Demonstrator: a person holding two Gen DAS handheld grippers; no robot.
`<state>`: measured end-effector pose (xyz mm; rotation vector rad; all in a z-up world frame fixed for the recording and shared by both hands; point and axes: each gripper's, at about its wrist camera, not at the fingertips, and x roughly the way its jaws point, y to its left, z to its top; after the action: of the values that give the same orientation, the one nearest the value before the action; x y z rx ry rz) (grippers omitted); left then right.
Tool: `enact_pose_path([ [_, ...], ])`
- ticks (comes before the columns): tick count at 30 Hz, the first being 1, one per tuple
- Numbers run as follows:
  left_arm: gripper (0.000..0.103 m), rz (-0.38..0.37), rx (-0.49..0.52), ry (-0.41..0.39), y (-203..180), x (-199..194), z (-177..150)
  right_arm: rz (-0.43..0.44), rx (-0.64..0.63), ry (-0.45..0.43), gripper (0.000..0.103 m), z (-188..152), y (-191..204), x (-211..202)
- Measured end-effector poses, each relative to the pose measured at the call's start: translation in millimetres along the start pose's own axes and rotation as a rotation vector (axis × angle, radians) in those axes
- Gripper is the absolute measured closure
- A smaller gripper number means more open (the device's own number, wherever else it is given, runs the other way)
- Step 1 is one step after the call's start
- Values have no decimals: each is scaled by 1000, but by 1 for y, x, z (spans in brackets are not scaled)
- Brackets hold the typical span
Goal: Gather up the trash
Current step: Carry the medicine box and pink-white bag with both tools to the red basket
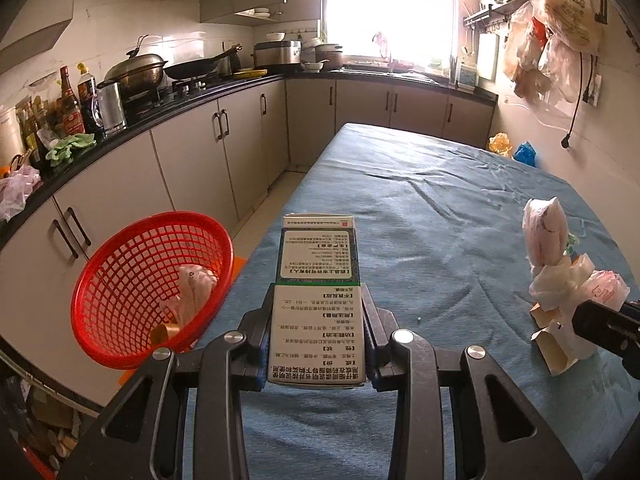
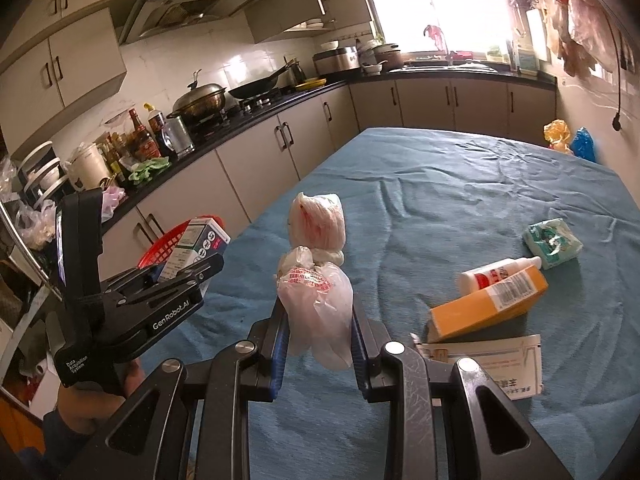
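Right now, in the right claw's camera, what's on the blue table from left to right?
Left claw holding a medicine box → knotted plastic bag in the right claw → orange box → green tissue pack.

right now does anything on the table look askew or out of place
The orange box sits tilted, propped on a white bottle rather than lying flat. A flattened white packet lies open in front of it. Nothing looks spilled.

The left claw reads "GenRobot.AI" and "Data Acquisition System".
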<state>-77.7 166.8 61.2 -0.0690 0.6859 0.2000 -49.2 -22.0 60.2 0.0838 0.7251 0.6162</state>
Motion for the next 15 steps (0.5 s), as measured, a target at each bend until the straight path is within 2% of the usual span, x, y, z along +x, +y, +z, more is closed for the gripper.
enact_pose_path([
  [15, 69, 39, -72, -8, 37, -3, 1, 53, -62, 42, 73, 12, 38, 25],
])
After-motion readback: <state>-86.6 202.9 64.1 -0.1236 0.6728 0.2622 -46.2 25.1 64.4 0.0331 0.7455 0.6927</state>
